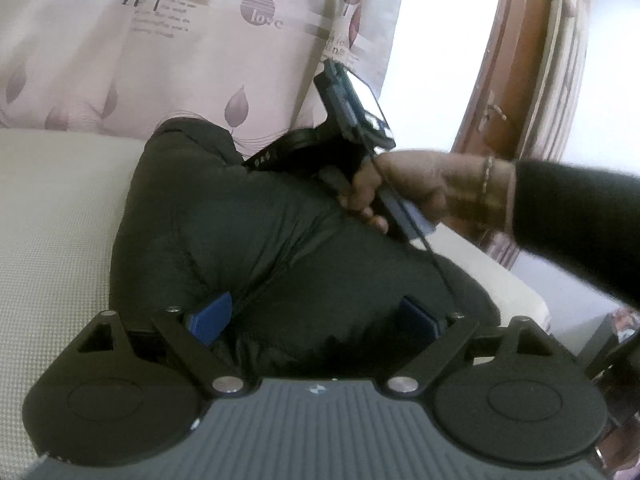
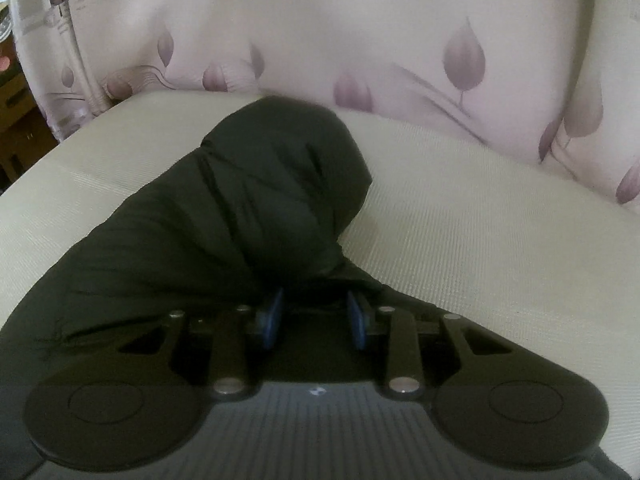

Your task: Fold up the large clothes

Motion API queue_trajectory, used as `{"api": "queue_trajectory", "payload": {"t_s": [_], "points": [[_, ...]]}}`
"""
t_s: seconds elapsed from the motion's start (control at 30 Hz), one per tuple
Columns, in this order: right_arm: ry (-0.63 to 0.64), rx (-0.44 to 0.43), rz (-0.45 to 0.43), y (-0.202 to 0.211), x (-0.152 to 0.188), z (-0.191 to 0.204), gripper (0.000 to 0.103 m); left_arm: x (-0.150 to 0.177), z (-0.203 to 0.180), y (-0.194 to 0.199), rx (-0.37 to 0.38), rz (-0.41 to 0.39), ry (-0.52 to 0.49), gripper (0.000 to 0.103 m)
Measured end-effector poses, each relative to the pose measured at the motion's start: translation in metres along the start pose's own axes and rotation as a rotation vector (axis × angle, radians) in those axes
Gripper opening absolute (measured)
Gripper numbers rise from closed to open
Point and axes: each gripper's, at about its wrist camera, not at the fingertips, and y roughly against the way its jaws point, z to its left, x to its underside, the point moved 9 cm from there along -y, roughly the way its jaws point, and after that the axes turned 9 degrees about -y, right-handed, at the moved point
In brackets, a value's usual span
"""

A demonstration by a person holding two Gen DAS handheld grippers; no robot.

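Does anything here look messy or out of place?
Nothing looks damaged or spilled. The dark jacket just lies bunched and puffy on the cream mattress, one end humped up near the flowered curtain.

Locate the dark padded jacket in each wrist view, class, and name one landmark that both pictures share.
Left wrist view: the dark padded jacket fills the centre, lying on the cream mattress, running from the left gripper up toward the right hand.
Right wrist view: the jacket spreads from the lower left to the centre, its bulge just ahead of the right gripper.
Shared landmark: the leaf-print curtain behind the mattress.
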Motion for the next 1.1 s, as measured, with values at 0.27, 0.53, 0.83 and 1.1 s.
{"api": "queue_trajectory", "payload": {"t_s": [0.27,0.53,0.83,1.1], "points": [[0.013,-0.049,-0.229,0.124,0.017,-0.001,0.036,-0.006,0.002,0.009,-0.022,-0.007,0.0,0.091],[0.076,0.01,-0.302,0.213,0.162,0.0,0.037,-0.011,0.014,0.026,-0.132,-0.039,-0.026,0.088],[-0.06,0.032,-0.296,0.171,0.204,-0.011,0.035,-0.001,0.011,0.01,-0.151,0.023,-0.081,0.091],[-0.186,-0.079,-0.38,0.201,0.204,-0.028,0.037,-0.01,0.009,0.02,-0.185,0.009,-0.085,0.097]]}}
